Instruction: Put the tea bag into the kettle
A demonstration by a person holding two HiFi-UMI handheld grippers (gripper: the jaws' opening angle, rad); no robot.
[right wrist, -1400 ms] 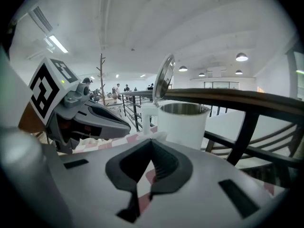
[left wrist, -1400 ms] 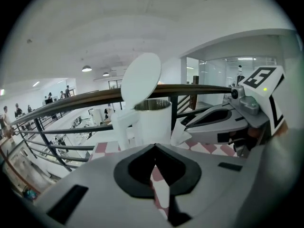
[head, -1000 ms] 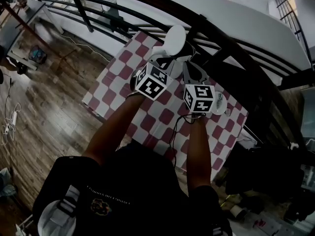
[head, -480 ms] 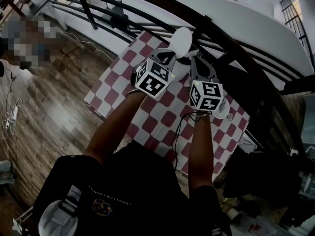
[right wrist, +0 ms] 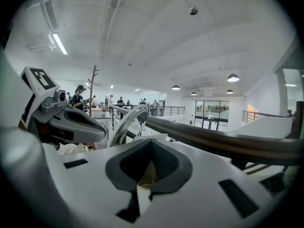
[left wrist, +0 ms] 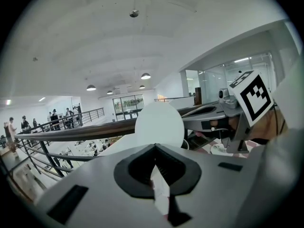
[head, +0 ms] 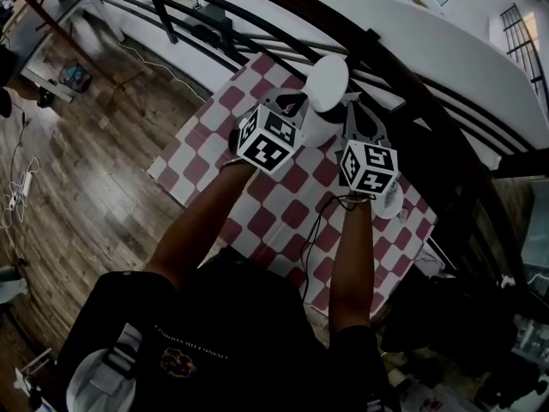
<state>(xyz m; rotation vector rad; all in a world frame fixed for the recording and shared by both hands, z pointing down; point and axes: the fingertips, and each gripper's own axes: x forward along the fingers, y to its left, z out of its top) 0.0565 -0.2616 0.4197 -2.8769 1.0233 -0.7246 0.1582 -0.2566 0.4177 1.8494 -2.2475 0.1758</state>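
Right gripper view: right gripper was fully closed on a tan scrap, probably the tea bag. Left gripper was closed too, on a thin white slip. Kettle sat just ahead on the table, lid raised. Best to centre the bag over the mouth before releasing.

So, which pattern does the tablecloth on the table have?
Red and white checks. The tablecloth shows best in the head view.

Closed left gripper beside closed right gripper
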